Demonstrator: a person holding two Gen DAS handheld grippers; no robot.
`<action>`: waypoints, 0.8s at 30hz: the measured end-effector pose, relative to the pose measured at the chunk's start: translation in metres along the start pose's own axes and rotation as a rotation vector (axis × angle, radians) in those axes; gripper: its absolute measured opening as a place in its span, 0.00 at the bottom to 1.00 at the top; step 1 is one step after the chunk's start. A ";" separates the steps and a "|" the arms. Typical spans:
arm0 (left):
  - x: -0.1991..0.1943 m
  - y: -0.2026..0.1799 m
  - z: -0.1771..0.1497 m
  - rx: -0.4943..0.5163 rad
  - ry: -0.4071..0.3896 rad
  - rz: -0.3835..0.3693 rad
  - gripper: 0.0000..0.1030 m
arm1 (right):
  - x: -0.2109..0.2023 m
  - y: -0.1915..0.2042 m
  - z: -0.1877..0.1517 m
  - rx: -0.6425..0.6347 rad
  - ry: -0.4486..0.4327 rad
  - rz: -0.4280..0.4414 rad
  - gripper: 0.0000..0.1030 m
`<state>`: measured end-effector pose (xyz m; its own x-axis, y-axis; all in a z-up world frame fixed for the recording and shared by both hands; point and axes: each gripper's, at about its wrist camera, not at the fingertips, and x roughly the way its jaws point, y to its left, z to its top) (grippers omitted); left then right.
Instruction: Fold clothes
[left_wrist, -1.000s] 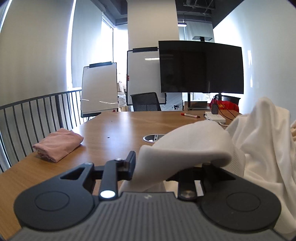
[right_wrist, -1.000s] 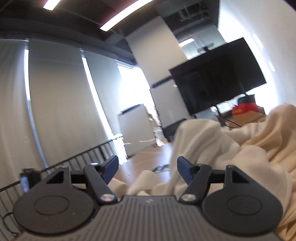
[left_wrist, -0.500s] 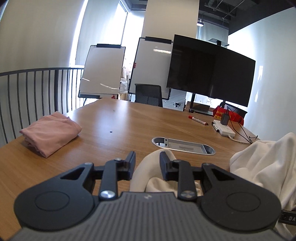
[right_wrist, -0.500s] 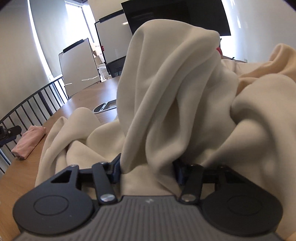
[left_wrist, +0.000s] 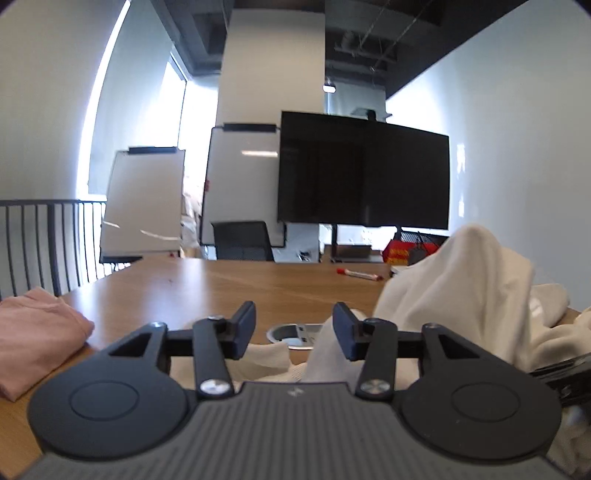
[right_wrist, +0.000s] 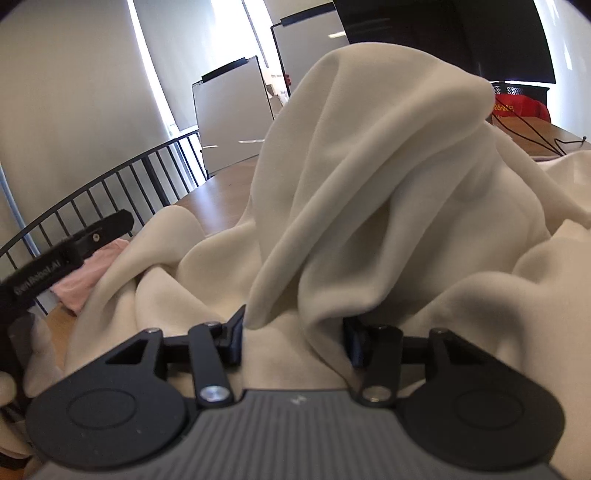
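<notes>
The big brown desk fills the room's middle. A black screen stands at its far end, with two white boards beside it and a dark chair in front of them. A dark railing runs along the left side of the desk.

A big cream garment lies crumpled on the right part of the desk. Part of it stands up in a tall fold. From the left camera it is a heap on the right, with a low flap reaching under the left tongs.

A folded pink cloth sits near the left edge of the desk, well apart from the cream one.

The right tongs are partly spread, with a thick fold of the cream garment between the two fingers. The cloth touches both, so they seem to pinch it.

The left tongs are opening. Cream cloth lies low between the fingers and touches the right finger, but they do not squeeze it.

A round metal cable hole sits in the desk just past the left tongs. A red marker lies farther back.
</notes>
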<state>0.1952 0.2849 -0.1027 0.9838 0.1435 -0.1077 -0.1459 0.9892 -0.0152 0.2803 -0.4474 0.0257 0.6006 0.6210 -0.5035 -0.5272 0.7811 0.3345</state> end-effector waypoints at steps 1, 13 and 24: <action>-0.002 0.003 -0.003 -0.016 0.017 0.007 0.45 | -0.006 0.002 0.000 -0.009 -0.007 -0.004 0.55; -0.024 -0.018 0.007 0.082 -0.029 0.028 0.59 | -0.124 0.022 -0.019 -0.200 -0.356 -0.055 0.66; -0.020 -0.011 0.026 0.058 -0.032 0.203 0.72 | -0.180 0.161 -0.080 -0.739 -0.391 -0.004 0.69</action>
<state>0.1797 0.2719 -0.0746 0.9379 0.3396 -0.0710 -0.3358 0.9400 0.0607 0.0394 -0.4385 0.1061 0.6970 0.7023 -0.1449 -0.7010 0.6247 -0.3440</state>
